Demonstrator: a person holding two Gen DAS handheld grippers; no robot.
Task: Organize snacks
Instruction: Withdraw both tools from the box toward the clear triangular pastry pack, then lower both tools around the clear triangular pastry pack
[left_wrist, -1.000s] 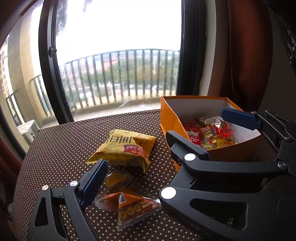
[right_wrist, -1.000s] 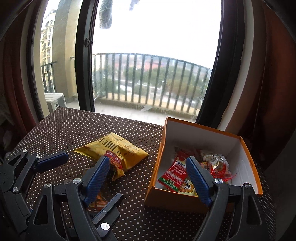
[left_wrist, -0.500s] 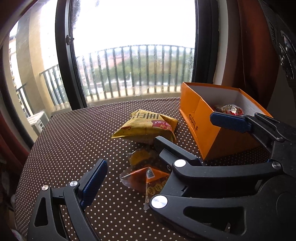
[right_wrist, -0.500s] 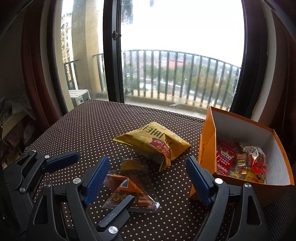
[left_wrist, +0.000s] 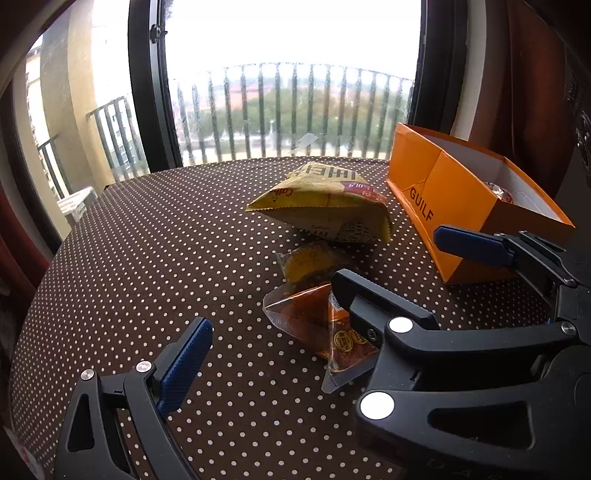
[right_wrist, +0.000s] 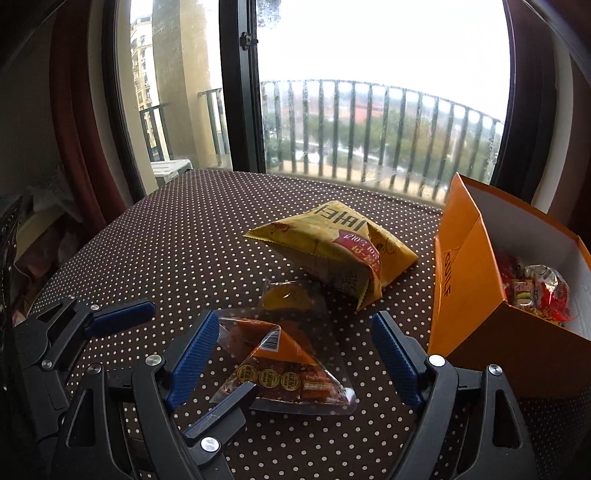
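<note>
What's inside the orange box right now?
The orange box holds small red and yellow wrapped snacks, piled against its near wall in the right wrist view. That wall hides whatever lies lower or underneath them.

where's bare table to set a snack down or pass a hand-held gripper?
Free: the dotted tablecloth left of the yellow chip bag, out to the window side; also the strip behind the bag toward the window. Crowded: chip bag, small yellow packet and orange triangle packet cluster beside the orange box, with both hand-held grippers there.
</note>
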